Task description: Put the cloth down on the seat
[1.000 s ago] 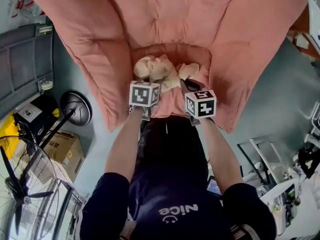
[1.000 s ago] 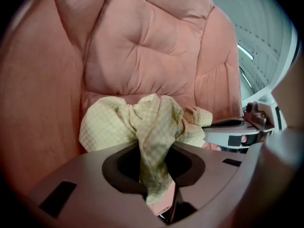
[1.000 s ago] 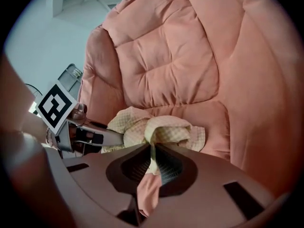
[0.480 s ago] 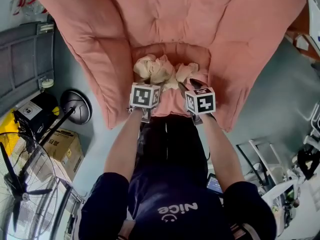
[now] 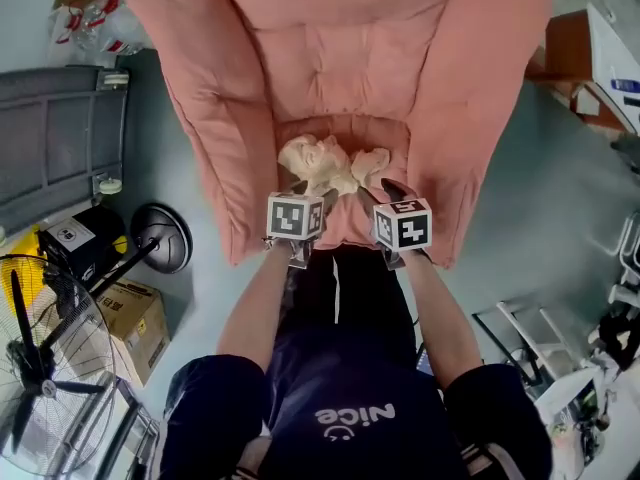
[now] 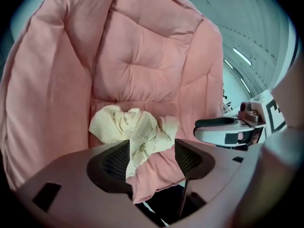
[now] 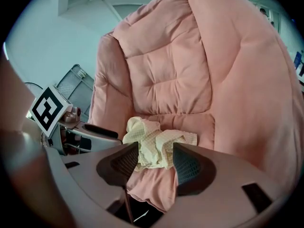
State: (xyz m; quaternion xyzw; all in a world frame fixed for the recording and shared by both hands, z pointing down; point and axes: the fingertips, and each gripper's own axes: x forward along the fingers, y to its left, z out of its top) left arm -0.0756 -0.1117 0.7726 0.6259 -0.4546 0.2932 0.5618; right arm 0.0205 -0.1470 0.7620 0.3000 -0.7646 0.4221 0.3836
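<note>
A crumpled pale yellow cloth lies in a heap on the seat cushion of a big pink padded chair. My left gripper sits at the cloth's near left edge, its jaws opening, pads apart and not pressing on the cloth. My right gripper hovers at the near right edge, jaws also opening with a clear gap. A fold of cloth shows through each gap, lying loose on the seat. Each gripper sees the other at its side.
The chair's thick pink armrests rise on both sides of the seat. On the floor to the left are a black floor fan, a cardboard box, a round black base and a dark mesh panel. Metal frames stand at right.
Both grippers have let go of the cloth and drawn back a little toward me. The cloth now rests bunched on the seat. The head view has shifted, the chair sitting more to the left.
</note>
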